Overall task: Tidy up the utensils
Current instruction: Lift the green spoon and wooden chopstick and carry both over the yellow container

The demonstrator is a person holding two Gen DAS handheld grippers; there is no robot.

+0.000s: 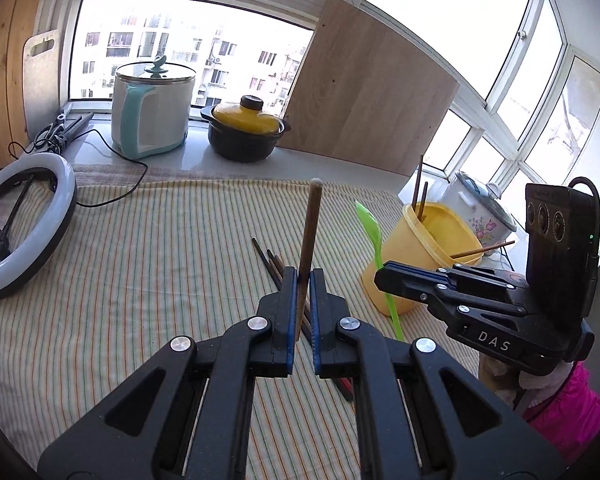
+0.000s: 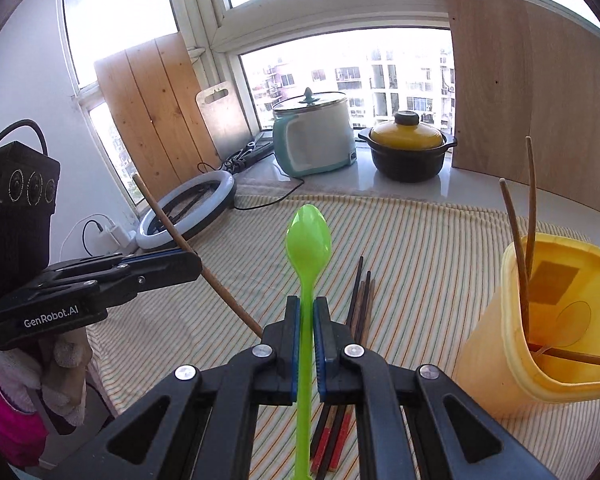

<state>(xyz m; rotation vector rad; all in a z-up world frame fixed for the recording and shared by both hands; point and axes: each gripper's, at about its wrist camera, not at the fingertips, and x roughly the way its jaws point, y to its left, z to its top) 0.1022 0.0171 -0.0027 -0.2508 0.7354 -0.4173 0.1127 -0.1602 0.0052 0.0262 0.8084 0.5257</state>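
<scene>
Green spoon (image 2: 309, 240) is sitting clamped in our right gripper (image 2: 307, 312), long axis running straight out along the fingers, bowl end forward and up, toward the window. Handle is running back between the blue pads (image 2: 296, 332) and out below the jaws. It's bright lime plastic, slightly translucent, oval bowl facing the camera.

We're holding the right gripper above the striped cloth (image 2: 420, 248), just left of the yellow container (image 2: 540, 320). That container is tilting, mouth toward us, with several brown chopsticks (image 2: 518, 256) leaning in it.

Our left gripper (image 1: 303, 280) is closing on a single wooden chopstick (image 1: 310, 232), which is standing near upright between the jaws, blunt tip up. From the right wrist view the same stick is slanting up-left. A gloved hand with a pink sleeve is showing under each device.

A bundle of dark chopsticks (image 2: 362, 296) is lying flat on the cloth under both grippers, pointing away from us, red-banded ends nearest.
</scene>
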